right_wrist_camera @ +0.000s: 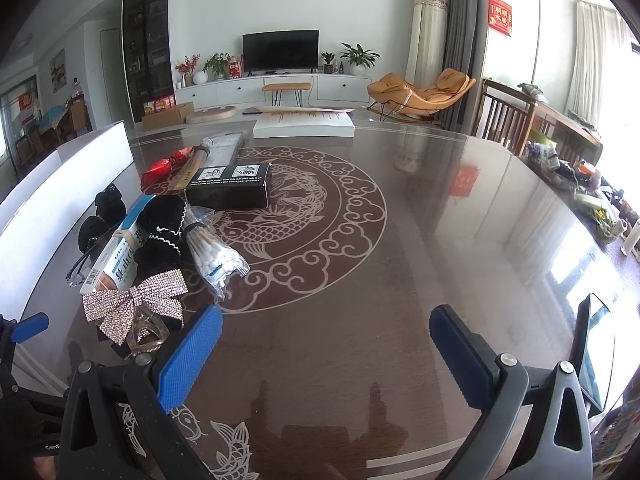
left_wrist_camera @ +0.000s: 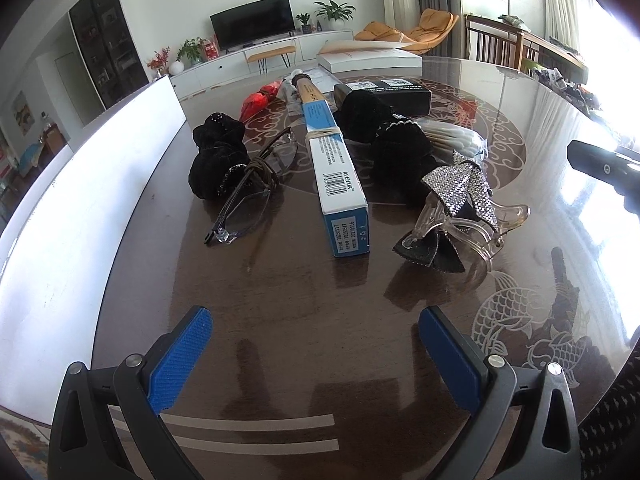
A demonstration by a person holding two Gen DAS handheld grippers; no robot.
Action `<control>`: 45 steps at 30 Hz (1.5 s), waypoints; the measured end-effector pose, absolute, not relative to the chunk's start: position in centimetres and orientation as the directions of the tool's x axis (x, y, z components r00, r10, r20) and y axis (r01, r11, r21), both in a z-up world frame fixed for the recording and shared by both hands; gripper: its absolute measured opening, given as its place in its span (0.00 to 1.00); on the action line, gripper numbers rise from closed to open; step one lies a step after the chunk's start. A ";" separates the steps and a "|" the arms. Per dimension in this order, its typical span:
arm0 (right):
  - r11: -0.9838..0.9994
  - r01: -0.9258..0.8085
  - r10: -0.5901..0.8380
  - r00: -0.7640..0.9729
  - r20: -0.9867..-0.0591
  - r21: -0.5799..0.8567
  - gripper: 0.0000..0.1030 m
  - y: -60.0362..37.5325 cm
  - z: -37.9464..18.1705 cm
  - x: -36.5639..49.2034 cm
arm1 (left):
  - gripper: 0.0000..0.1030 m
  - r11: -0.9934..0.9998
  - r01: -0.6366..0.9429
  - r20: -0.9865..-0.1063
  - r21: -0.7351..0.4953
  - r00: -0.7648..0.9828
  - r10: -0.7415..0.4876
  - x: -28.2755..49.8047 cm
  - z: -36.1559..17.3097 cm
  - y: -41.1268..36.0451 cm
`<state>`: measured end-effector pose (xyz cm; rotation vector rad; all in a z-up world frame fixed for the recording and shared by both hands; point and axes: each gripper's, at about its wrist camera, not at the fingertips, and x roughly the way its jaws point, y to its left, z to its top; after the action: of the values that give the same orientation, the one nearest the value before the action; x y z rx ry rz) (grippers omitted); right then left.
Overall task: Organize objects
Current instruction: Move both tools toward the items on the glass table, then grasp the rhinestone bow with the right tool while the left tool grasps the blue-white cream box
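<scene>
Loose objects lie on a dark glossy table (left_wrist_camera: 280,300). In the left wrist view I see glasses (left_wrist_camera: 252,196), a long blue-and-white box (left_wrist_camera: 338,184), black velvet pouches (left_wrist_camera: 216,160), a rhinestone bow hair claw (left_wrist_camera: 460,208), a cotton swab bundle (left_wrist_camera: 452,140) and a black box (left_wrist_camera: 384,94). My left gripper (left_wrist_camera: 316,356) is open and empty, short of the blue box. My right gripper (right_wrist_camera: 326,356) is open and empty; the hair claw (right_wrist_camera: 136,304) lies just left of its left finger. The swabs (right_wrist_camera: 212,248) and black box (right_wrist_camera: 230,184) lie beyond.
A white open bin wall (left_wrist_camera: 100,184) stands along the table's left side. A red wrapped item (left_wrist_camera: 260,98) and a white flat box (right_wrist_camera: 304,122) lie at the far edge. A phone or tablet (right_wrist_camera: 596,356) sits at the right. Clutter lines the table's far right rim.
</scene>
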<state>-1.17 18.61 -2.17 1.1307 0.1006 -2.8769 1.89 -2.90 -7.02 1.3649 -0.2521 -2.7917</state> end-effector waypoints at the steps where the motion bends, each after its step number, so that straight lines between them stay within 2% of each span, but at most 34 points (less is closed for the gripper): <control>1: -0.997 0.071 -0.023 -0.730 -0.684 -0.042 1.00 18.6 -2.2 -1.2 | 1.00 -0.986 -0.049 -0.784 0.157 -0.614 -0.094 1.8 -7.1 -2.9; 12: -0.989 0.143 -0.079 -0.688 -0.722 -0.029 1.00 17.8 -3.1 -1.4 | 1.00 -0.989 -0.040 -0.802 0.142 -0.590 -0.091 -0.4 -7.2 -3.4; 16: -0.984 0.178 -0.119 -0.639 -0.760 0.005 1.00 17.5 -4.2 -1.8 | 1.00 -0.995 -0.043 -0.824 0.089 -0.564 -0.049 -2.2 -7.4 -3.9; 19: -0.983 0.182 -0.123 -0.625 -0.771 0.009 1.00 17.6 -4.5 -2.0 | 1.00 -0.999 -0.045 -0.846 -0.002 -0.532 0.026 -3.8 -7.8 -4.7; 23: -0.981 0.192 -0.133 -0.622 -0.771 0.015 1.00 17.9 -4.2 -1.9 | 1.00 -1.000 -0.027 -0.839 0.004 -0.544 0.011 -5.5 -8.0 -4.9; 29: -0.964 0.240 -0.233 -0.562 -0.794 0.112 1.00 18.0 -4.9 -1.8 | 1.00 -1.000 -0.009 -0.833 0.001 -0.553 0.004 -7.6 -8.1 -5.4; 40: -0.931 0.358 -0.135 -0.530 -0.837 -0.077 1.00 13.7 -7.1 -1.3 | 1.00 -1.000 -0.014 -0.824 -0.002 -0.567 0.009 -7.4 -8.1 -5.7; 45: -0.935 0.351 -0.142 -0.512 -0.847 -0.056 1.00 13.8 -7.6 -1.9 | 1.00 -1.000 -0.017 -0.823 -0.003 -0.567 0.012 -7.3 -8.1 -5.7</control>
<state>-1.89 13.77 -7.65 1.3633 0.3197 -2.4878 -7.27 -5.66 -8.08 1.4687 -0.0091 -2.7959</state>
